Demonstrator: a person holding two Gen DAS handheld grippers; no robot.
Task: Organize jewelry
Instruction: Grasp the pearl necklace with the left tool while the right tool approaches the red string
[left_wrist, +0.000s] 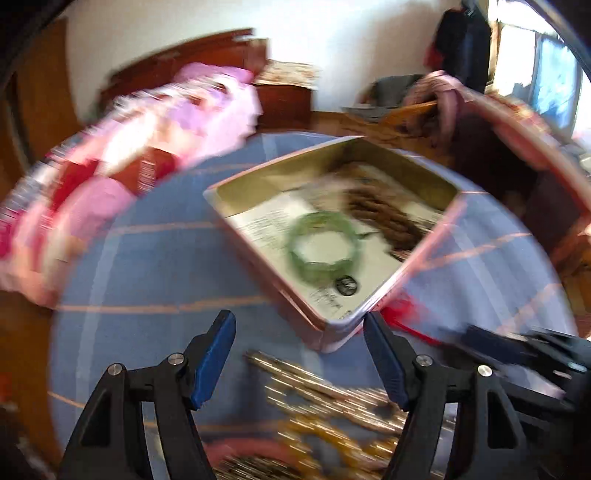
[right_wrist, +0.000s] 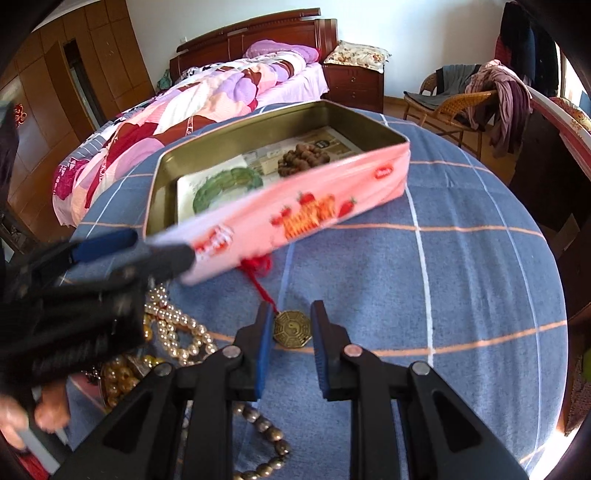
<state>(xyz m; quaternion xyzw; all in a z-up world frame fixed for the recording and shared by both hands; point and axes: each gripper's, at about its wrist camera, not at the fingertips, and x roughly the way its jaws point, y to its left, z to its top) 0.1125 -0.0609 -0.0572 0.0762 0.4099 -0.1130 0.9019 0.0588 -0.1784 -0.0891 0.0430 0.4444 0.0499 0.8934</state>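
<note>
left gripper (left_wrist: 299, 354) spread, by pink tin (right_wrist: 295, 218); right gripper (right_wrist: 291, 343) part-open, straddling brass pendant (right_wrist: 291, 328)

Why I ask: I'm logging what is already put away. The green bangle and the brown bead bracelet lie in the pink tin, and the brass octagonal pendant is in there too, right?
Not the brass pendant: the right wrist view shows it on the blue cloth, between the right tongs. The green bangle and brown bead bracelet do lie in the pink tin.
</note>
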